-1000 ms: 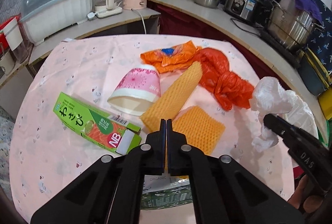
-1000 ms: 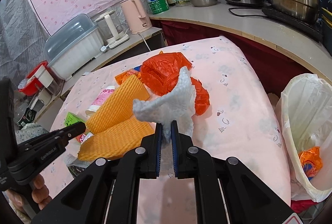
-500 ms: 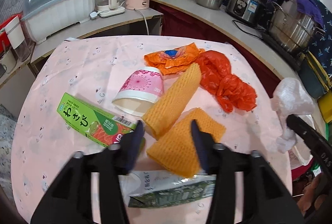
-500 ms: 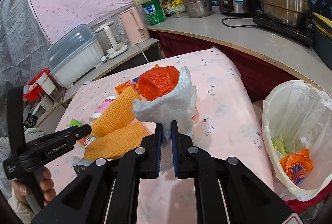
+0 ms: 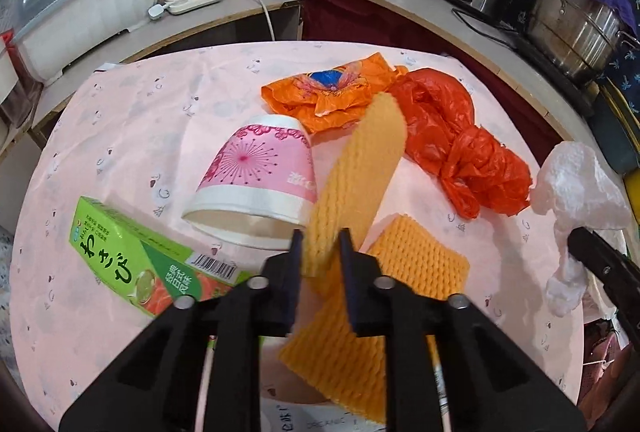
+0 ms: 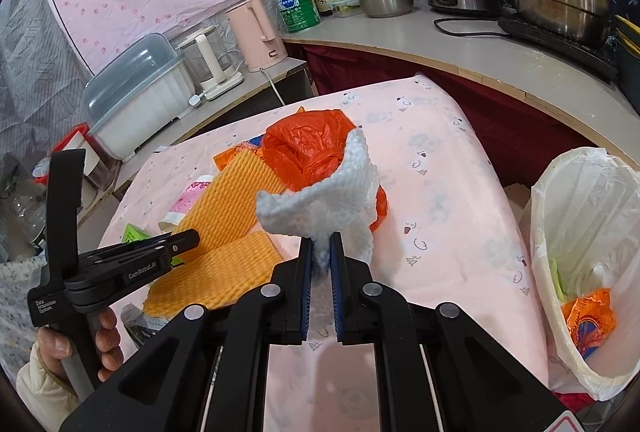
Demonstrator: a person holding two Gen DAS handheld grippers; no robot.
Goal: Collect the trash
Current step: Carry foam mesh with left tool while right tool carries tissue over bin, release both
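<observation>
On the pink tablecloth (image 5: 140,120) lies a long yellow foam net (image 5: 360,168). My left gripper (image 5: 320,244) is closing on its near end, and the pads press the net from both sides. A second, flat yellow foam net (image 5: 420,264) lies just right of it. Beside them are a tipped pink paper cup (image 5: 256,176), a green box (image 5: 120,252), an orange wrapper (image 5: 328,92) and a red-orange plastic bag (image 5: 460,144). My right gripper (image 6: 321,248) is shut on a white foam wrap (image 6: 328,200), held above the table's right side.
A bin with a white liner (image 6: 576,192) stands off the table's right edge with an orange wrapper inside. A crushed carton (image 5: 312,420) lies under my left gripper. Kettles, a dish box and steel pots line the counter behind. A hand (image 6: 108,344) holds the left gripper's handle.
My left gripper opened, moved forward and down over the long yellow foam net, then closed on its near end. The right gripper kept hold of the white foam wrap and stayed almost still.
</observation>
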